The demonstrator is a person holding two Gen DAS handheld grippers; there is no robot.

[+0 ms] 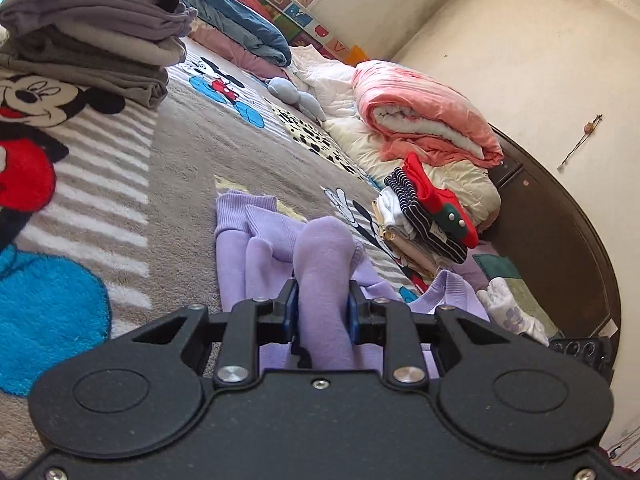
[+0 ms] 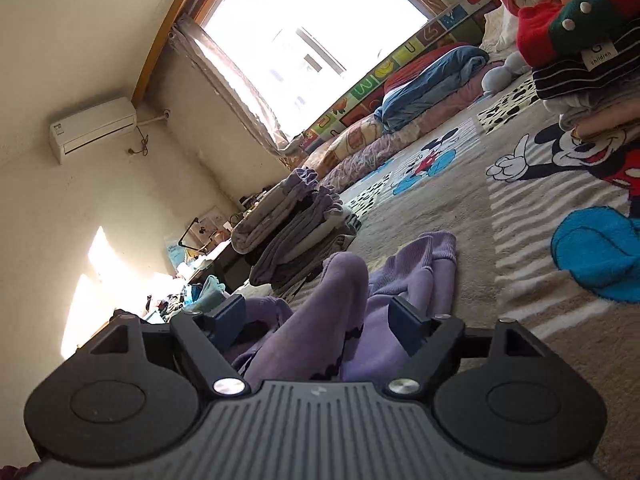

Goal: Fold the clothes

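Note:
A lilac sweatshirt [image 1: 256, 236] lies crumpled on the cartoon-mouse blanket [image 1: 120, 184]. In the left wrist view my left gripper [image 1: 323, 304] is shut on a thick fold of that lilac fabric, which bulges up between the blue pads. In the right wrist view my right gripper [image 2: 316, 320] stands wide open. A fold of the lilac sweatshirt [image 2: 340, 312] lies between its fingers, and neither pad [image 2: 404, 324] presses on it. The ribbed cuff [image 2: 436, 248] rests on the blanket just beyond.
A stack of folded grey and lilac clothes [image 1: 100, 28] stands at the upper left, seen also as the grey stack [image 2: 296, 232]. A smaller pile topped by a red and green garment [image 1: 436, 208] sits right. Rolled pink quilt [image 1: 424, 112], blue bedding [image 1: 244, 24], dark headboard [image 1: 560, 248], window [image 2: 312, 40].

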